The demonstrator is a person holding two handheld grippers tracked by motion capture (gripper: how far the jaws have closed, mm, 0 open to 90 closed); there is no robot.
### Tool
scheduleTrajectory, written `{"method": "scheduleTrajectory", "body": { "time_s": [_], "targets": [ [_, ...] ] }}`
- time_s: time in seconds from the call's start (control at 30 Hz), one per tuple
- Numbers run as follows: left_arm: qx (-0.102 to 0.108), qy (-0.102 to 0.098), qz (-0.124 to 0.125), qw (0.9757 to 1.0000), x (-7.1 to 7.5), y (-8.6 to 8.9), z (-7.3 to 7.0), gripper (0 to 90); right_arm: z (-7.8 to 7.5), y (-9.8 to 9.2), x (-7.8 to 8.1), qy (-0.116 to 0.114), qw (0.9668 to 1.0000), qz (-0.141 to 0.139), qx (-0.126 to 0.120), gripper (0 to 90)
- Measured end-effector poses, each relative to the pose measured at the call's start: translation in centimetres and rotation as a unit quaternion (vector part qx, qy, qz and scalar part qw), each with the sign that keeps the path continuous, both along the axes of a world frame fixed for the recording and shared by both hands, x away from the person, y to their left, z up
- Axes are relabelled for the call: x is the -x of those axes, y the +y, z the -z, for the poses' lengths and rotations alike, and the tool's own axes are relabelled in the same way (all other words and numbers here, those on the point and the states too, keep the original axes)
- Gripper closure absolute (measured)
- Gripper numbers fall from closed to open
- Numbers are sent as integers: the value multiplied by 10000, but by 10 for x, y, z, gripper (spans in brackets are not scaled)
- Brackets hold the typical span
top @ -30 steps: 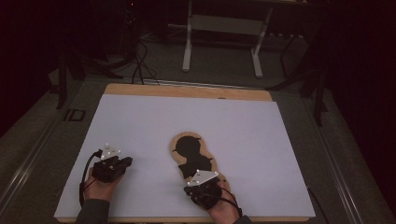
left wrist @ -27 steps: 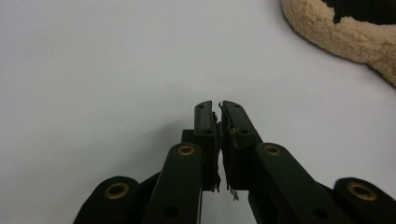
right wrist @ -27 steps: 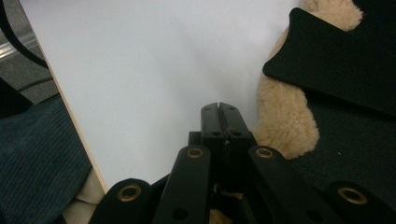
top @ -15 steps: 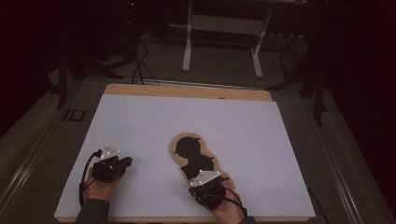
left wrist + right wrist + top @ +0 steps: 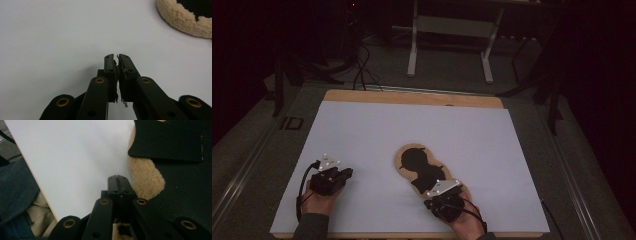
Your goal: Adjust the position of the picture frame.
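A tan fleece piece [image 5: 403, 156] with black patches lies flat on the white tabletop [image 5: 412, 125], near the front middle. My right gripper [image 5: 434, 202] hovers over its near end, jaws shut with nothing between them. In the right gripper view the shut tips [image 5: 117, 177] sit beside the fleece edge [image 5: 146, 178], with a black patch [image 5: 170, 142] beyond. My left gripper [image 5: 346, 173] rests at the front left, well clear of the fleece. Its tips [image 5: 117, 56] are closed together over bare white surface, and the fleece [image 5: 185, 21] curves at the upper right.
A wooden strip [image 5: 412, 97] runs along the table's far side. Metal stand legs [image 5: 449, 45] and cables [image 5: 362, 65] are on the floor beyond. In the right gripper view the table's front edge [image 5: 42, 192] runs close by, with the person's clothing [image 5: 20, 202] below it.
My right gripper has slid a little to the right along the front of the table, still shut. The left gripper and the fleece piece have stayed where they were.
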State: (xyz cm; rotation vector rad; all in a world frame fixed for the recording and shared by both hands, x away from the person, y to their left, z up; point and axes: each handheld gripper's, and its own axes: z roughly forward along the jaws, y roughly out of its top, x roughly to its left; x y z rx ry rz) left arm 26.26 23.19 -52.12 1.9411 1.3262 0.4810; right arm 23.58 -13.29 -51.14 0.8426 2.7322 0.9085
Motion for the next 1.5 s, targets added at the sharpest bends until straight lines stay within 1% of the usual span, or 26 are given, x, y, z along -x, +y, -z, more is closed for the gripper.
{"method": "scheduleTrajectory", "body": {
  "time_s": [0.17, 0.23, 0.3, 0.4, 0.5, 0.63, 0.9, 0.97, 1.03, 1.07, 1.17, 1.2, 1.23, 1.37, 1.5],
  "targets": [
    [36, -54, 56, 10000, 1, 0, -1, 859, -1, -8, -1, -1, 9999, 86, 60, 900],
    [39, -35, 71, 10000, 1, 0, -1, 859, -1, -11, -3, 17, 9999, 109, 63, 900],
    [23, -17, 47, 10000, 1, 0, 0, 863, -1, -14, -4, 37, 9999, 149, 58, 900],
    [82, -22, 25, 10000, 1, 0, 0, 865, -2, -19, -6, 62, 9998, 197, 78, 900],
    [64, -32, -5, 10000, 1, 0, 0, 851, -2, -23, -7, 62, 9996, 261, 124, 900],
    [29, -46, -29, 10000, 1, 0, -1, 835, -2, -31, -10, 114, 9992, 365, 80, 900],
    [24, -49, -115, 9999, 0, 0, 0, 785, -2, -45, -16, 212, 9984, 516, -25, 900],
    [80, -43, -87, 9999, 0, 1, 0, 779, -2, -48, -18, 226, 9982, 560, -52, 900],
    [68, -47, -86, 9999, 0, 1, 0, 784, -2, -51, -19, 244, 9979, 592, -51, 900],
    [101, -95, -66, 9999, 1, 1, -2, 786, -2, -52, -20, 245, 9978, 615, -67, 900],
    [77, -132, -75, 9999, 1, 1, -2, 784, -2, -55, -21, 256, 9976, 641, -37, 900],
    [103, -164, -70, 9998, 2, 1, -3, 780, -2, -59, -22, 276, 9973, 679, -46, 900],
    [77, -173, -84, 9998, 2, 1, -3, 764, -2, -60, -22, 276, 9972, 693, -28, 900],
    [63, -181, -47, 9998, 2, 1, -3, 753, -2, -64, -24, 279, 9968, 750, -22, 900],
    [112, -220, -41, 9997, 2, 1, -3, 719, -1, -69, -26, 280, 9960, 845, -33, 900]
  ]
}}
